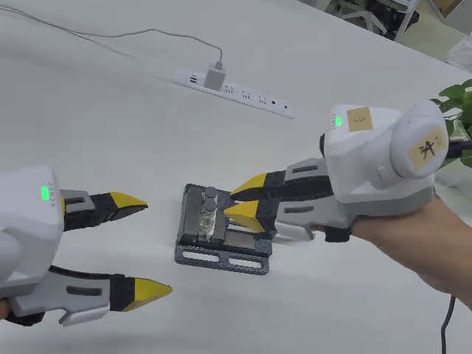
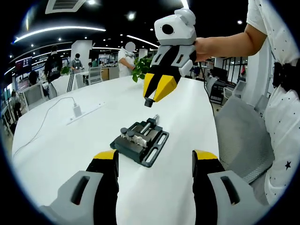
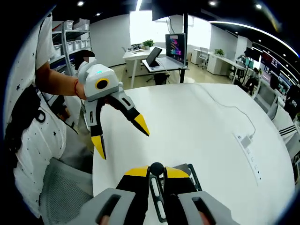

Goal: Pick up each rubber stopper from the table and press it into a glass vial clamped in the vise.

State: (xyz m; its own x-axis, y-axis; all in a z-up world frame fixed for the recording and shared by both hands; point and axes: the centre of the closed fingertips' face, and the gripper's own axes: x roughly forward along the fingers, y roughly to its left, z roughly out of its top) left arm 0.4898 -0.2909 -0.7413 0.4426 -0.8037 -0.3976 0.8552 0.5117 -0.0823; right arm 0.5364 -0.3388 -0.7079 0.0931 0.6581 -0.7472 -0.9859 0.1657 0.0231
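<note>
Two grippers: the right gripper (image 1: 228, 203) hangs just above the vise (image 1: 221, 258), and the left gripper (image 1: 158, 245) sits well off to the side of it.
Right gripper jaws: nearly closed, pinching a dark rubber stopper (image 3: 156, 168) at their tips.
Why held so: probably to line the stopper up over a glass vial (image 1: 206, 223) just below the tips.
Left gripper jaws: spread wide, empty, touching nothing.
Vise: clamps the vials upright, likely so a downward press cannot tip them; two look stoppered.
</note>
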